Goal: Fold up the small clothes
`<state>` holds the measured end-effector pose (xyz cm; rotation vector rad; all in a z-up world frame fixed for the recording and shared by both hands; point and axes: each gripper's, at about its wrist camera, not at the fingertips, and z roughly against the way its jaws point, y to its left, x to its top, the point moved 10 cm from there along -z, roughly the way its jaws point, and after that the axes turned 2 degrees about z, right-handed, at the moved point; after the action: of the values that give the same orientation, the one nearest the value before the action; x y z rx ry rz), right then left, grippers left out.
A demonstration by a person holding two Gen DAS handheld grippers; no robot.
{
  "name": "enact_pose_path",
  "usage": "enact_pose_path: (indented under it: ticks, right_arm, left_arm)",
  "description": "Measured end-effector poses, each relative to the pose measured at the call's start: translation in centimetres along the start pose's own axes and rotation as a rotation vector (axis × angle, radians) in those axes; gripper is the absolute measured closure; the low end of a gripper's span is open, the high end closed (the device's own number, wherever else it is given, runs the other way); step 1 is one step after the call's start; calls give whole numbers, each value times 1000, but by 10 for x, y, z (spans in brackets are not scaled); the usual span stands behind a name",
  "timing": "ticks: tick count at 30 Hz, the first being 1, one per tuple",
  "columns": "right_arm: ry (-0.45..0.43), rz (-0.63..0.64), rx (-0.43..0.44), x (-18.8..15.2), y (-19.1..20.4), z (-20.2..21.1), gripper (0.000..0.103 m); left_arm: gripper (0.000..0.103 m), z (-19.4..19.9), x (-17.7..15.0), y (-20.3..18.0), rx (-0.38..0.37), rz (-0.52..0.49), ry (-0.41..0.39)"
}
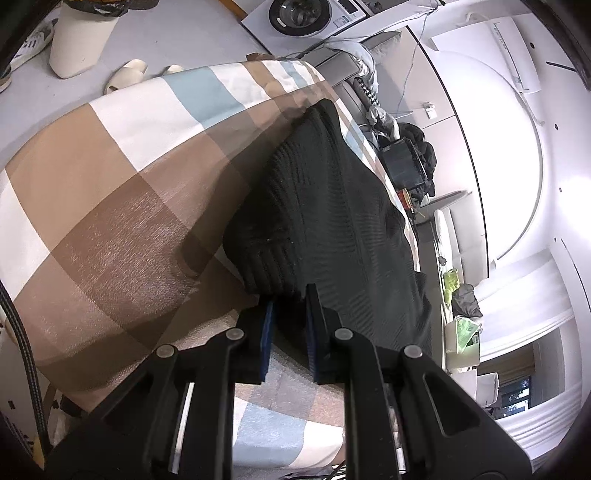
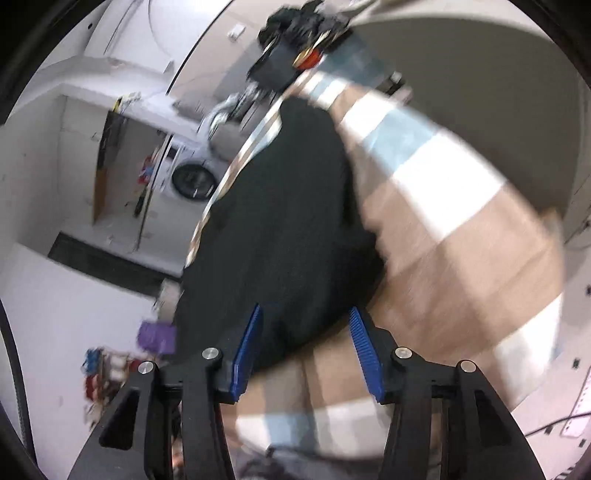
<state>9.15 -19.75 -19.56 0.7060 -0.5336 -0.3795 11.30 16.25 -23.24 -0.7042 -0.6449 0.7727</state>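
- Clearly, the black knit garment (image 1: pixel 332 206) lies on a checked cloth (image 1: pixel 110 206), partly doubled over, its ribbed hem nearest the left gripper (image 1: pixel 290 306).
- Left gripper's jaws are nearly pressed together, pinching that ribbed hem.
- Right gripper (image 2: pixel 304 325) stands spread over the garment's near edge, pads not pressing it.
- Likely soft, limp and light; thick knit should bunch rather than slip. Best hold: hem or corners.
- Around: a washing machine (image 1: pixel 303 16), slippers (image 1: pixel 129 74) and a pale bin (image 1: pixel 79 40) lie well apart; nothing blocks the fold.
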Motion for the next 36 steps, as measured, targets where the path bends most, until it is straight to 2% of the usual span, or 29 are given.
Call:
enact_pose_path:
  ticks: [5,7,8,9,11,13,15,16,17,18,19,21,24,26,29,31,32,34,36]
  right_arm:
    - [57,8,16,-19,20,-26,53]
    - [21,-20,-3,-16,22,-35,53]
    - [-2,-23,-9,-15,21,-34,56]
    - [-31,-34,-26,-11,20,-37,73]
    - [-63,-70,-60,-6,13,-40,94]
    - [-111,-58,-29,-2,17,-31,95]
    - [-163,-3,-47,2,25,-22,95]
    - [-161,8,-57,1,26,-22,95]
    - [-141,17,-76,0,25,-26,94]
    - [-112,19,-95,-3,21,-30,94]
    - [-93,17,-104,-5,19,-33,93]
    - [-90,6,-93,-6,18,-35,92]
    - [-77,2,-80,-6,18,-35,92]
    - [-76,6,-75,-6,17,-32,91]
    - [-63,17,-73,-8,17,-34,90]
    - [-48,33,-82,-8,18,-33,89]
    - [-45,57,-102,-8,18,-30,84]
    - [-57,112,-152,-6,13,-17,73]
    - [-106,150,-221,2,4,4,58]
  left_arm:
    - [90,0,-1,2,0,-2,1]
    - [90,0,-1,3,1,-3,2]
    - [90,0,-1,3,3,-2,4]
    - [90,0,-2,4,-1,1,5]
    - [90,0,-2,4,-6,4,9]
    - [90,0,-2,3,-9,-4,13]
    - [90,-1,-4,4,-5,9,20]
    - [89,-3,-3,4,2,14,21]
    - [83,-4,-4,5,5,22,27]
    - [73,-6,-6,5,-2,32,41]
    - [69,-6,-7,3,-20,41,53]
    - [51,-8,-10,-5,-71,53,74]
    - [49,-13,-9,-10,-71,58,73]
    - [49,-17,-3,-12,-85,90,49]
    - [50,-26,3,-16,-55,106,19]
    - [67,-31,5,-17,-34,104,-3]
    - [82,-33,5,-19,-18,87,-9]
    - [86,-33,8,-24,-17,62,-22]
    - [88,-28,12,-32,-23,30,-53]
